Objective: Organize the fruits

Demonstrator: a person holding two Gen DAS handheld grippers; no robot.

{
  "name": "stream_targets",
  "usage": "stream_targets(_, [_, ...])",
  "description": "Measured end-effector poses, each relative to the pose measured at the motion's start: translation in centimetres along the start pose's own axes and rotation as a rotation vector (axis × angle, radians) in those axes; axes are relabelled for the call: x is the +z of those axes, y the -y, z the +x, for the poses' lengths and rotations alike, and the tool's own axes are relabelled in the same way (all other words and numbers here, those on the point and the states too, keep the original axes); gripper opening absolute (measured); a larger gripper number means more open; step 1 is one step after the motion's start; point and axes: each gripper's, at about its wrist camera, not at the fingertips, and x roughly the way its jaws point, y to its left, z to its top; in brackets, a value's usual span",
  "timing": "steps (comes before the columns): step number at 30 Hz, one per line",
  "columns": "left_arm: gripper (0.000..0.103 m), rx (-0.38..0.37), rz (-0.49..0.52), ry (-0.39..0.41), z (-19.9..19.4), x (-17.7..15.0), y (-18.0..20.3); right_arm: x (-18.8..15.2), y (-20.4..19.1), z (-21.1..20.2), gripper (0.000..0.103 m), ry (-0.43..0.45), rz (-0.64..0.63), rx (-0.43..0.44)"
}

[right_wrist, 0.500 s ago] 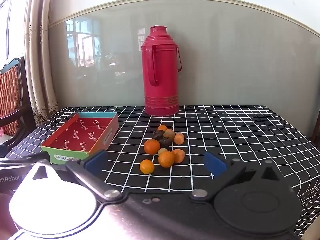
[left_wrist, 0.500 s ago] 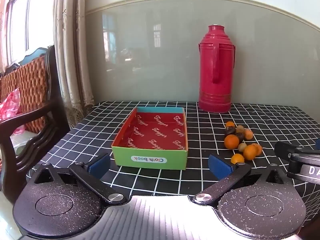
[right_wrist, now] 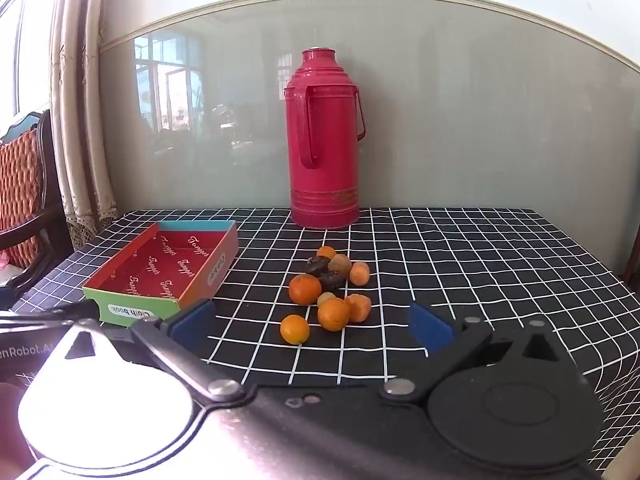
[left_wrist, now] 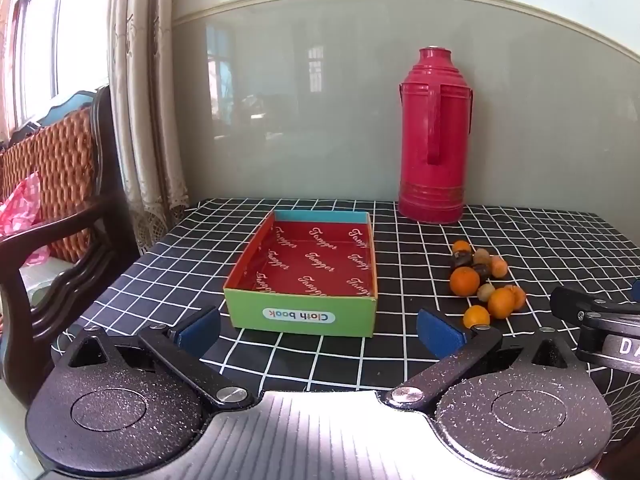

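Fruits lie in a small heap straight ahead of my right gripper, nearer to it than to my left gripper (both spread wide, holding nothing), the empty box to their left.

Your left black two-finger gripper with blue pads is tipped slightly downward, jaws spread wide with nothing between them. Your right black gripper with blue pads sits alongside, tilted the same way, jaws equally wide and empty.
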Motion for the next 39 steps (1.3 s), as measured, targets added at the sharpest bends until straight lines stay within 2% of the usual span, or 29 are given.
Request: stream_targets(39, [0.103,0.006,-0.004,0.001,0.1,0.06,0.1,-0.15,-0.23,-0.2,0.097,-0.003,-0.011,0.015])
